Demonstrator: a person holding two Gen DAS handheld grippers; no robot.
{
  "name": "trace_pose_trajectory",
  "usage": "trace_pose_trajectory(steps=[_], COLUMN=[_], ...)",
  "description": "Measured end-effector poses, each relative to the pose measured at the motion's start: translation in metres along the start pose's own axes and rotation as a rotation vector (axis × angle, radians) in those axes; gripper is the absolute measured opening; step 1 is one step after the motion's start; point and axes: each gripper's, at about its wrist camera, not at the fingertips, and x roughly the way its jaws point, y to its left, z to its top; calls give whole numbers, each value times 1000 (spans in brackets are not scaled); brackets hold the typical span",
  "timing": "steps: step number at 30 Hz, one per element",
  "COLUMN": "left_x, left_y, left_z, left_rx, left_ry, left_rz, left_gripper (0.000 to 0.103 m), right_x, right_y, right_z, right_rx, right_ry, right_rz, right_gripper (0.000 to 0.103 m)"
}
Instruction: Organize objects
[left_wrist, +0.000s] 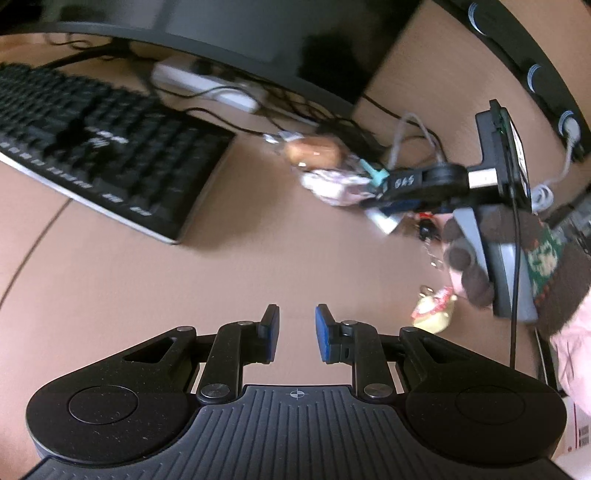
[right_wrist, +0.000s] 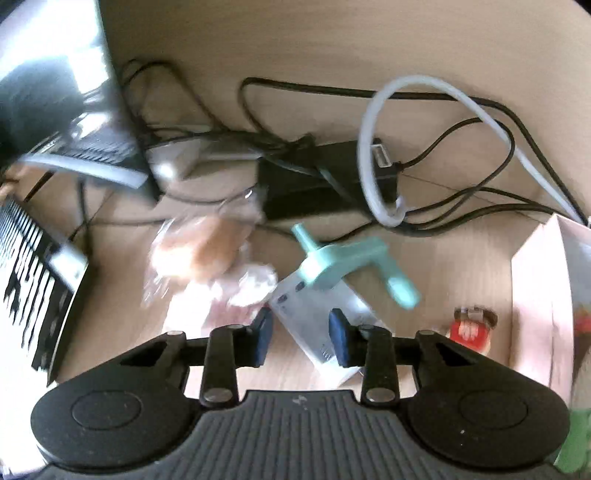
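My left gripper (left_wrist: 296, 334) is open and empty, low over bare desk. My right gripper (right_wrist: 301, 338) is open and empty, hovering over a flat white pack (right_wrist: 317, 314) that lies under a teal plastic tool (right_wrist: 347, 258). A wrapped bun (right_wrist: 201, 251) and a crumpled pink-white wrapper (right_wrist: 255, 282) lie just left of it. In the left wrist view the bun (left_wrist: 312, 150), the wrapper (left_wrist: 334, 186) and the right gripper body (left_wrist: 439, 181) show at far right. A small red keychain figure (right_wrist: 471, 328) lies right of the pack.
A black keyboard (left_wrist: 92, 140) lies at left, under a monitor (left_wrist: 207, 33). A white power strip (left_wrist: 207, 86), a black adapter (right_wrist: 317, 177) and tangled cables (right_wrist: 443, 147) sit behind. A pink box (right_wrist: 543, 295) stands at right. A yellow charm (left_wrist: 434, 308) lies near the gloved hand (left_wrist: 517, 254).
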Motion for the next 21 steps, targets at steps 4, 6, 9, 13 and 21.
trace_pose_trajectory(steps=[4, 6, 9, 13, 21], left_x=[9, 13, 14, 13, 13], left_y=[-14, -20, -27, -25, -37], left_z=[1, 0, -2, -8, -18], left_rx=[29, 50, 86, 97, 85], left_ry=[18, 27, 34, 36, 30], left_rz=[-34, -46, -43, -8, -15], left_gripper=[23, 23, 23, 23, 23], right_x=[-20, -31, -49, -88, -138], right_y=[6, 8, 9, 9, -17], right_z=[-28, -42, -66, -94, -152], right_rx=[9, 24, 41, 1, -83], right_ry=[29, 51, 99, 69, 5], right_rz=[72, 112, 193, 235, 43], right_gripper=[31, 30, 30, 36, 54])
